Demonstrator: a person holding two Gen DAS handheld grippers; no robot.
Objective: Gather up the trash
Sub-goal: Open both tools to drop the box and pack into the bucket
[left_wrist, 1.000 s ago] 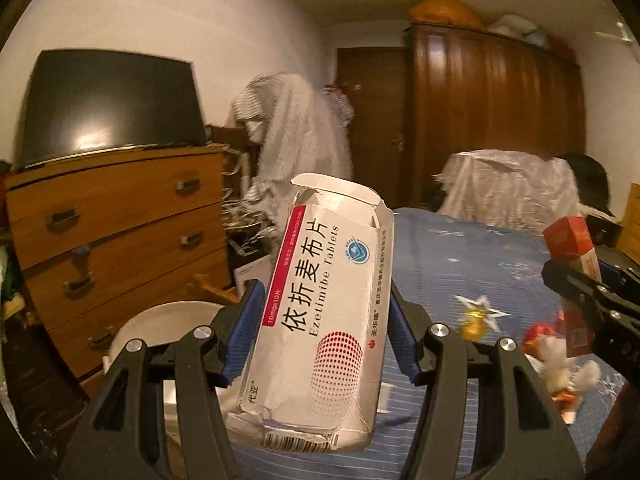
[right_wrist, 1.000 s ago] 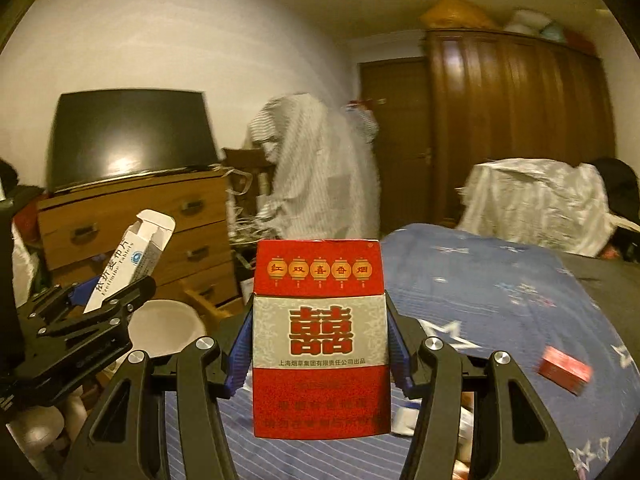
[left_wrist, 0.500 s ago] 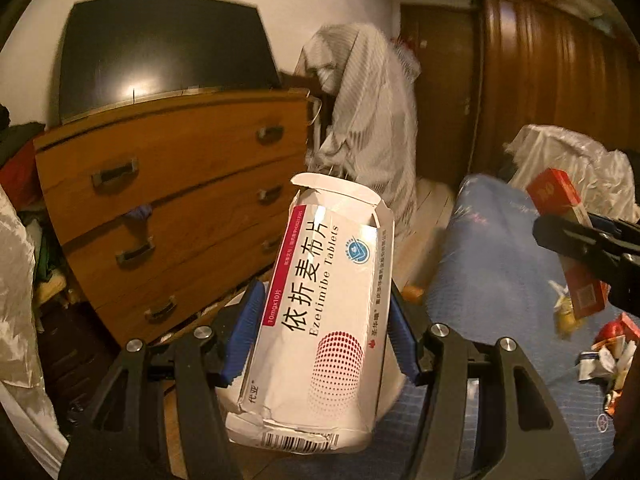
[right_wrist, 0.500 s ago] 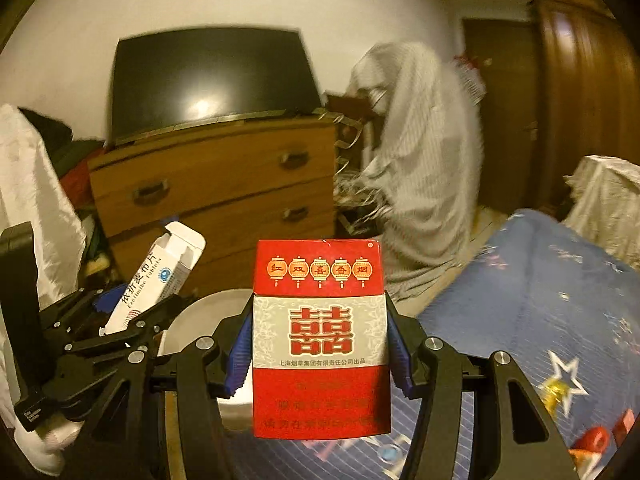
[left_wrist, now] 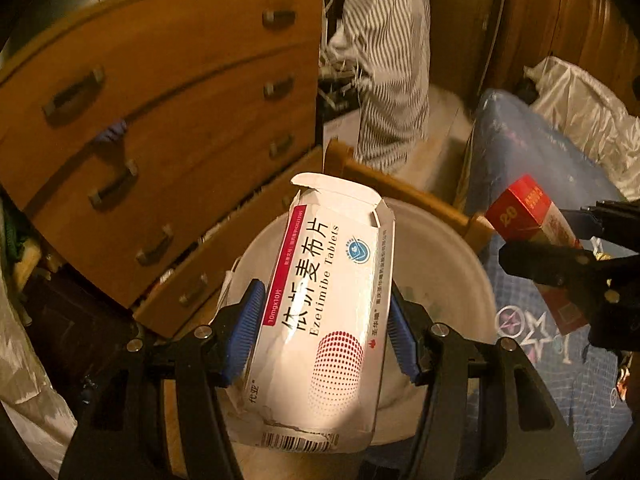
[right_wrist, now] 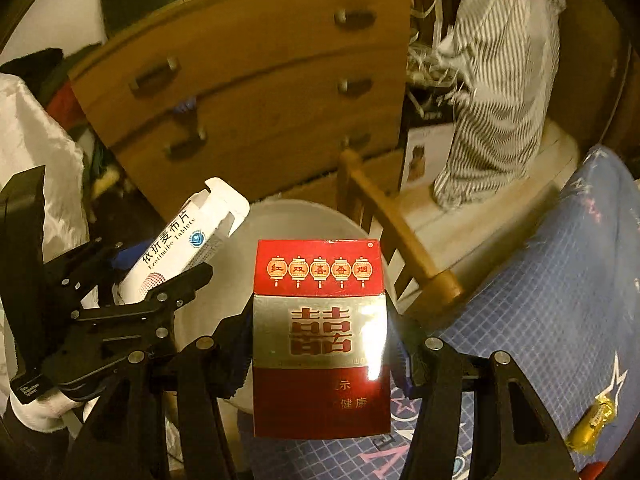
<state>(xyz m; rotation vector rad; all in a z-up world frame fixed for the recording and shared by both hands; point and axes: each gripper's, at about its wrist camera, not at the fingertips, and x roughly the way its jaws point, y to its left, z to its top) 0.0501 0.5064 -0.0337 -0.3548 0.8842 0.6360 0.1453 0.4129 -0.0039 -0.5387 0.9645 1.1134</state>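
Two tools are in view, each clamping one item of trash. The left tool [left_wrist: 324, 340] grips one white cardboard tablet box [left_wrist: 324, 320] with black lettering, a magenta stripe and a red dot pattern; its blue pads press on both long sides, and the box's top flap stands open. The right tool [right_wrist: 322, 344] grips one red and silver cigarette pack [right_wrist: 322, 336] printed with five lantern symbols, its pads closed on both side faces. Both items hang above one round white plastic bin [left_wrist: 440, 264], which stands on the floor beside the bed's near corner. One blue checked bedsheet with star prints [right_wrist: 560, 312] covers the bed. One yellow crumpled wrapper [right_wrist: 592, 424] lies on the sheet near the bed's right edge. One wooden chest of drawers [left_wrist: 160, 112] stands behind the bin. One striped garment [right_wrist: 500, 80] hangs beside the chest.
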